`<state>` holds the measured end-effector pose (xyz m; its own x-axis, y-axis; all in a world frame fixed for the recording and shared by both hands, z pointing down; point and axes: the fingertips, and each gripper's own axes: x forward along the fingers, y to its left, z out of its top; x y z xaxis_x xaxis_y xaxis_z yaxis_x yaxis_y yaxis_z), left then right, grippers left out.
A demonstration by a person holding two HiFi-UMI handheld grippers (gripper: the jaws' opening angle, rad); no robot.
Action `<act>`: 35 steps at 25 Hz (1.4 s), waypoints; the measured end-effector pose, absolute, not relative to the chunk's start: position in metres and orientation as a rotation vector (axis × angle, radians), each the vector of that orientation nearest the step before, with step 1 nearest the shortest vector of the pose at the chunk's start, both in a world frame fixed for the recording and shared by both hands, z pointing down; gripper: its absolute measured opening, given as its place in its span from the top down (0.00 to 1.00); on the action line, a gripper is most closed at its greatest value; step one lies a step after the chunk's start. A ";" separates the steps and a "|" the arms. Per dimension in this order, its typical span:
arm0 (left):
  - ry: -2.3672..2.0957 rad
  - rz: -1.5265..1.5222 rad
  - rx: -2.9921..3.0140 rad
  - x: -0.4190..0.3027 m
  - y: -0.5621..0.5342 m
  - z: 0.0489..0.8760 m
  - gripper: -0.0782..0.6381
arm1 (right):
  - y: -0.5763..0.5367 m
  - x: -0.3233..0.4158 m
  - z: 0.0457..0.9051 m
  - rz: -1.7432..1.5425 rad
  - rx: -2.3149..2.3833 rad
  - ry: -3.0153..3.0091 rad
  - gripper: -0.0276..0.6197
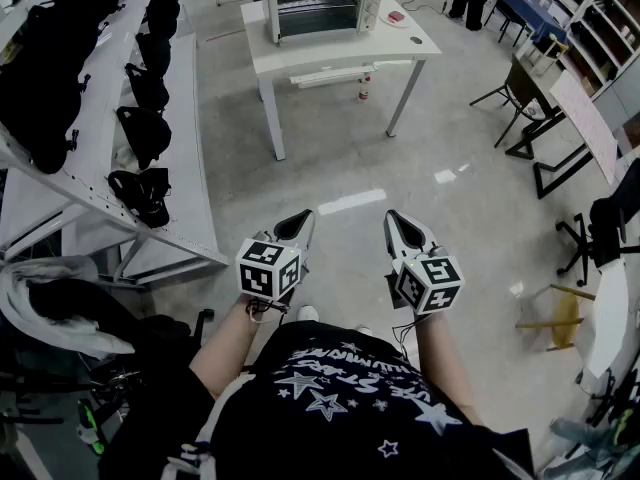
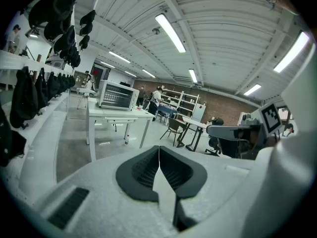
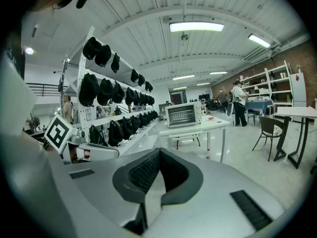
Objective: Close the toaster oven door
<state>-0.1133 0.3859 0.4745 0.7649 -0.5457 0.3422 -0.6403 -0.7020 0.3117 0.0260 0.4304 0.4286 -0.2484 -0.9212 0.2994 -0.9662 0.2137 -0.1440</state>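
White toaster oven [image 1: 320, 6] sits on the table [image 1: 425, 40], far from the left tongs [image 1: 293, 226] and right tongs [image 1: 405, 230]. Both are pinched tight with nothing in them. Its door is likely hard, hinged and light. Push its top edge gently, since glass can break.

The room is bright and evenly lit by long strip lights [image 2: 170, 32] on the white ceiling [image 2: 223, 38], which leave pale streaks of glare on the glossy floor [image 1: 350, 201] and only a faint shadow under the desk [image 1: 410, 40]. The toaster oven [image 1: 320, 6] reads sharp in the head view, while both gripper views bend strongly and darken to black at their corners, their nearest foreground slightly soft.
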 end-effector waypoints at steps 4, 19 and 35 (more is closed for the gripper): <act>-0.910 0.323 2.531 -0.120 0.385 0.481 0.86 | 0.426 0.021 0.435 0.471 1.815 -2.324 0.95; -0.931 0.326 2.505 -0.165 0.380 0.501 0.86 | 0.422 -0.007 0.446 0.517 1.888 -2.343 0.95; -1.054 0.286 2.454 -0.165 0.340 0.497 0.86 | 0.350 0.034 0.451 0.496 1.919 -2.360 0.59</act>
<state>-0.1654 0.3396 0.4973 0.6863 -0.6334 0.3576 -0.7273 -0.6057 0.3228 0.0336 0.3504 0.4506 -0.2232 -0.9433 0.2458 -0.9624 0.1733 -0.2090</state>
